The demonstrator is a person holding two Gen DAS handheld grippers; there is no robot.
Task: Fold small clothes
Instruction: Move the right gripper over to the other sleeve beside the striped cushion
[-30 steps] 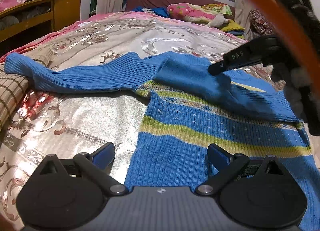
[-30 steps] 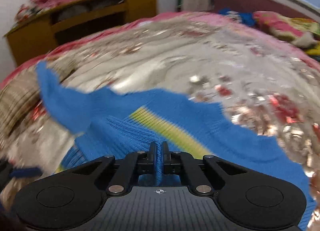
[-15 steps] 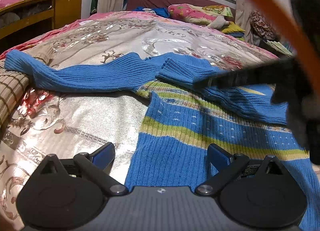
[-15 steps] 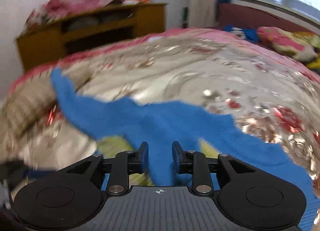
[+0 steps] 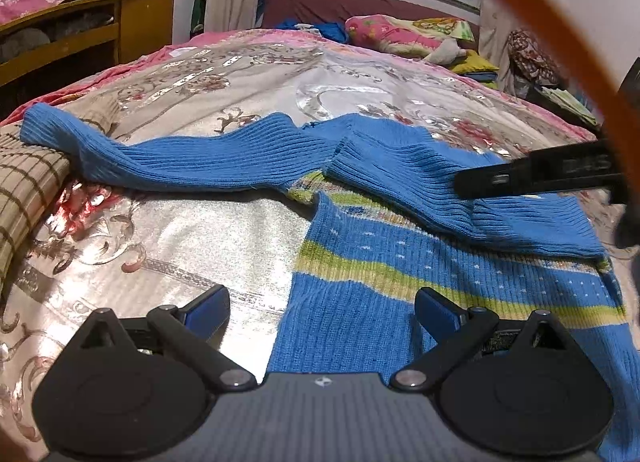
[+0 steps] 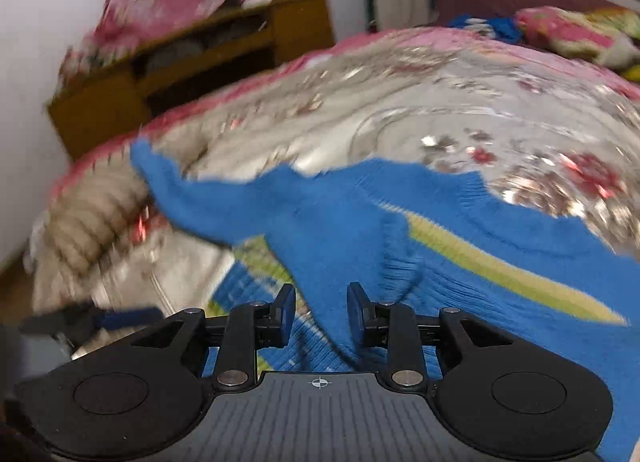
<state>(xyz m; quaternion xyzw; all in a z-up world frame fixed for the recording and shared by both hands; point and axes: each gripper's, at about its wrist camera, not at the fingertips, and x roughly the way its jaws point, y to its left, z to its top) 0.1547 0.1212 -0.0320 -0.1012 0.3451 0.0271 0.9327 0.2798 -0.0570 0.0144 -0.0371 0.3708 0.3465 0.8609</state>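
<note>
The blue ribbed knit sweater with yellow-green stripes (image 5: 400, 230) lies flat on the silvery floral bedspread (image 5: 180, 222). The right gripper (image 6: 321, 312) has just been opening; its jaws stand parted around the folded sleeve (image 6: 332, 246), not pressing it. The left gripper (image 5: 322, 308) hovers spread wide, empty, over the sweater's near hem.

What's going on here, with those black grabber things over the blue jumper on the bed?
A person is folding a small blue striped sweater on a bed's patterned bedspread, with a handheld gripper in each hand. The right gripper has just been opening, letting go of one sleeve, now folded across the chest; the cloth lies loose between its jaws. The left gripper hovers open over the hem, holding nothing. The other sleeve lies stretched out sideways, unfolded.
</note>
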